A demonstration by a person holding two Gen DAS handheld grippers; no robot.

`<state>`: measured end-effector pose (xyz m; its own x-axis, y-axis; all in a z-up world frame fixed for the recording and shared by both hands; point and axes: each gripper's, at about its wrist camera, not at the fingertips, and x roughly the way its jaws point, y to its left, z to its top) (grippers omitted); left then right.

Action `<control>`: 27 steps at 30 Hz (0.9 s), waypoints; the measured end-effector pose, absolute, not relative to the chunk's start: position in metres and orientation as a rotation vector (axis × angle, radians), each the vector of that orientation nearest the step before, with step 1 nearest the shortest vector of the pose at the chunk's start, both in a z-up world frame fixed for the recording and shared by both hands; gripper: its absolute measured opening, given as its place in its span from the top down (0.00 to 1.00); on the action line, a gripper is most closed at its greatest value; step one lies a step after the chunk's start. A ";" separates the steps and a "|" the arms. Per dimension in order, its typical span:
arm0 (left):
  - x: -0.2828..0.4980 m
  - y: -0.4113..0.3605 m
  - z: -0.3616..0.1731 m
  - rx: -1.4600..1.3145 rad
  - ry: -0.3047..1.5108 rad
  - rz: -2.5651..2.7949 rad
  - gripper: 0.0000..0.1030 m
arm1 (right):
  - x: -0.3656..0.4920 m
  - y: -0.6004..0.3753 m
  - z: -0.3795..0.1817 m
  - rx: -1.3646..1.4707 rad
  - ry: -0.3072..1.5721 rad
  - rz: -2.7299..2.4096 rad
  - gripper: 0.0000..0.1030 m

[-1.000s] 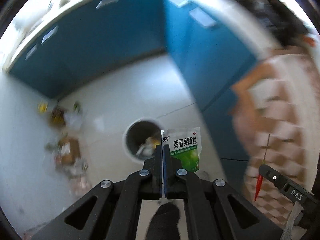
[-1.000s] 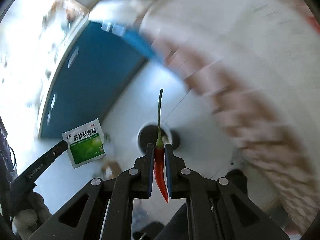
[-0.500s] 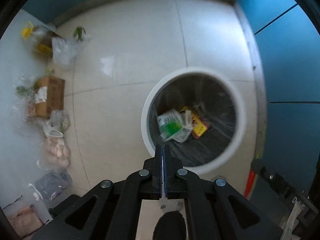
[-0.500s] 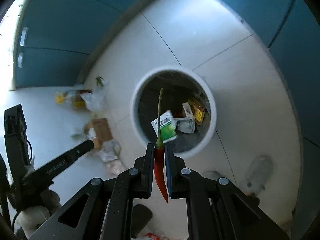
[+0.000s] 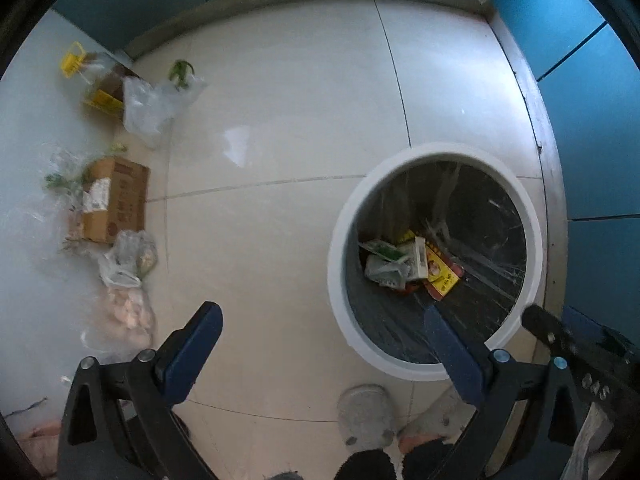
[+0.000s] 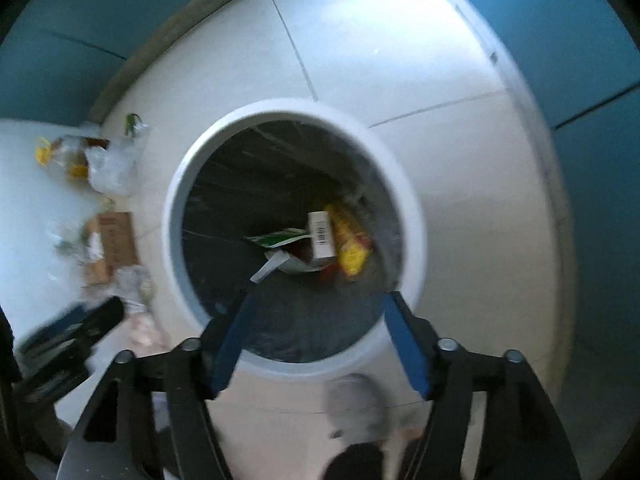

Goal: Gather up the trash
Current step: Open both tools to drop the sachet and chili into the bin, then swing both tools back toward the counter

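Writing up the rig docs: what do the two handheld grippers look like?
Both match: the left gripper and right gripper have black triangular cut-out arms, silver pivot screws and flat blue fingers. White lettering marks the right gripper's side in the left view.

left tool (image 5: 320, 332): black frame | blue pads | silver screws

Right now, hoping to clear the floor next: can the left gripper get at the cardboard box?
Probably yes. The left gripper has just opened, nothing between its jaws, and bare floor lies between it and the cardboard box; only loose plastic bags crowd it.
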<state>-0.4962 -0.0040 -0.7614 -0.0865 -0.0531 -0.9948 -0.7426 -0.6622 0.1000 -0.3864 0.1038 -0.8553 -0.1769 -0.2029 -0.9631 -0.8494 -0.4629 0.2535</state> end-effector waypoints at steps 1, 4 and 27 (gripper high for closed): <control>-0.496 -0.004 -0.758 -1.682 0.868 1.807 0.00 | -0.386 0.103 -0.849 -1.604 1.179 1.687 0.11; -0.493 -0.004 -0.737 -1.635 0.897 1.837 0.00 | -0.382 0.103 -0.824 -1.633 1.076 1.689 0.01; -0.408 -0.072 -0.427 -1.412 0.829 1.888 0.00 | -0.295 0.057 -0.461 -1.474 0.895 1.858 0.00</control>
